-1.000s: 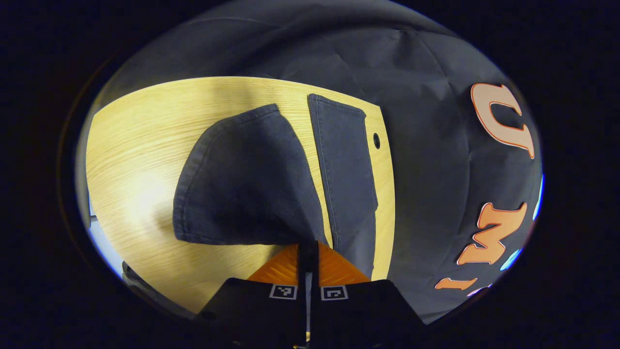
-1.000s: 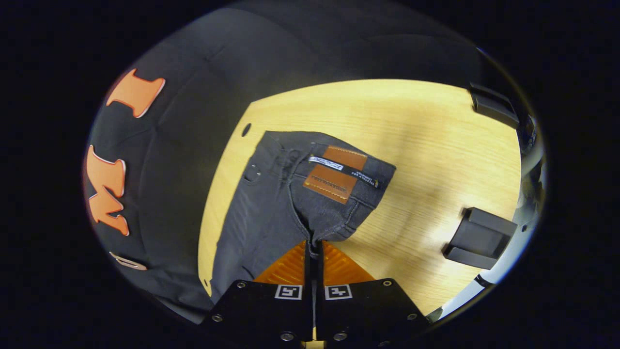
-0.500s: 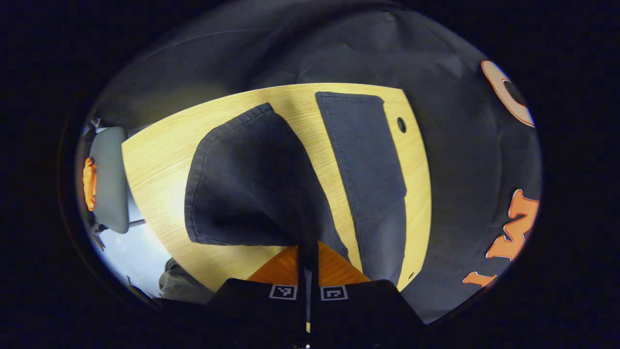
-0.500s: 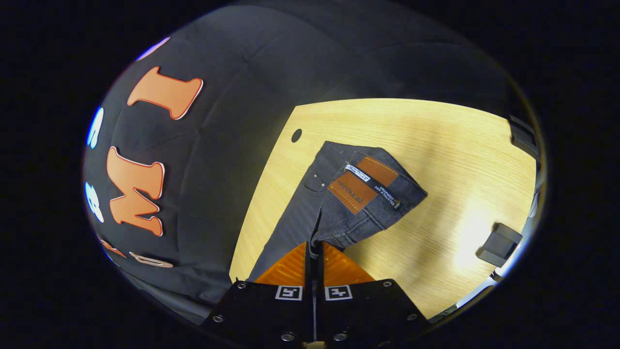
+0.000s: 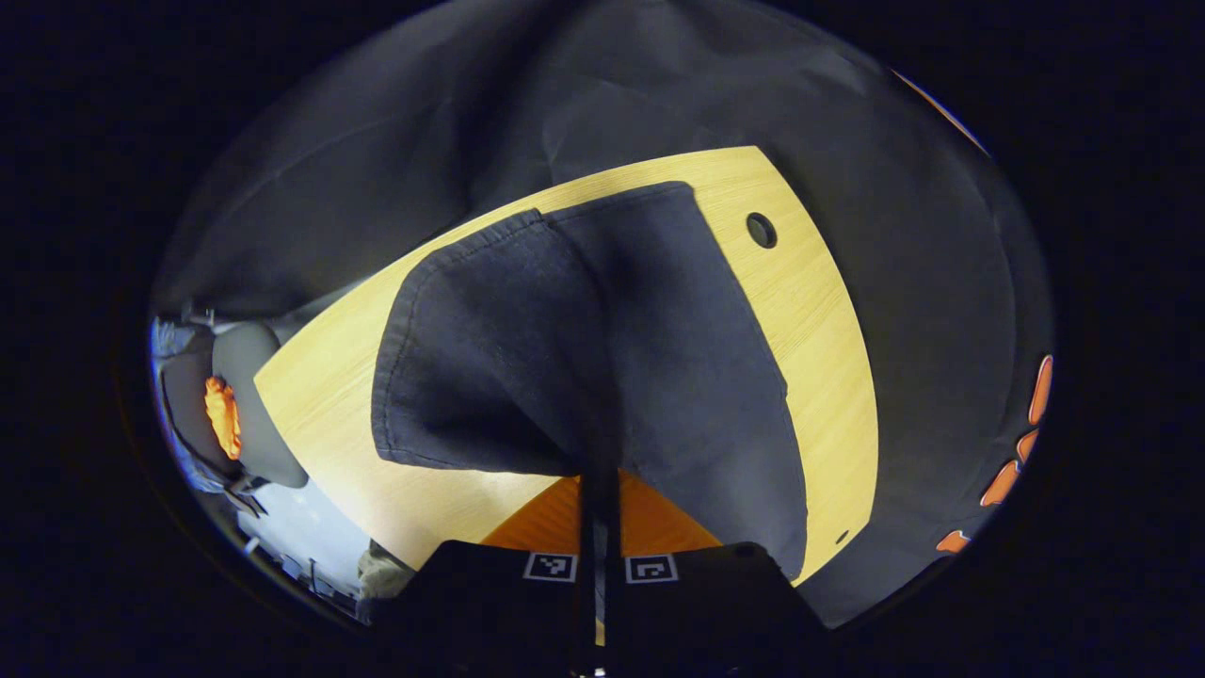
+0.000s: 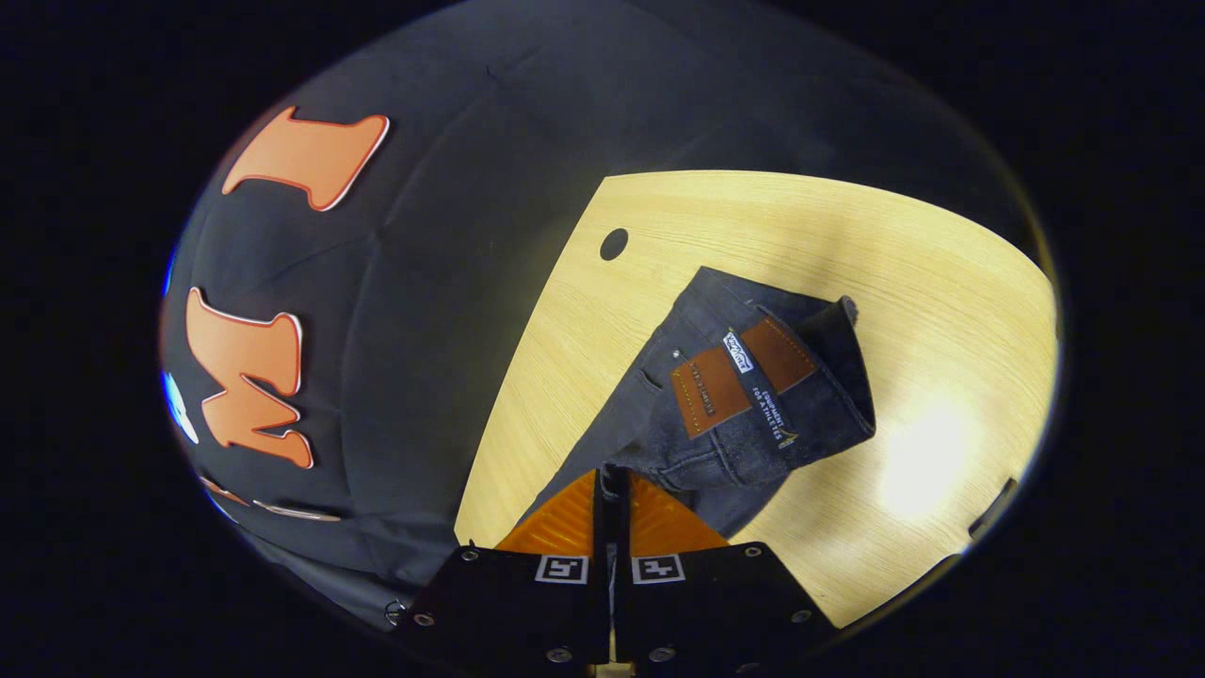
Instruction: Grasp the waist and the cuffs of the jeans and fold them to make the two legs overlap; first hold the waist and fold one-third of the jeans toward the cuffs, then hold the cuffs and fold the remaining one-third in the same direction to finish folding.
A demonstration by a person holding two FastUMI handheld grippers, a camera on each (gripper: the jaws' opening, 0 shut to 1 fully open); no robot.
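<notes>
Dark jeans lie on a light wooden table (image 5: 810,311). In the left gripper view, my left gripper (image 5: 599,485) is shut on one cuff (image 5: 490,367), lifted off the table and hanging over the other leg (image 5: 715,377), which lies flat. In the right gripper view, my right gripper (image 6: 610,482) is shut on the waist (image 6: 744,395) of the jeans. The waistband is raised and curled, its brown leather patch (image 6: 742,375) facing me. Both pairs of orange fingers are pressed together with denim between them.
A round hole (image 5: 761,230) sits in the table near its back edge; the right gripper view shows the hole (image 6: 613,244) as well. A grey chair with an orange part (image 5: 235,405) stands beyond the table's left end. Black cloth walls surround the table.
The lifted cuff has swung across toward the flat leg and now overlaps it. The waist has risen and rolled over toward the back edge, and both views have turned.
</notes>
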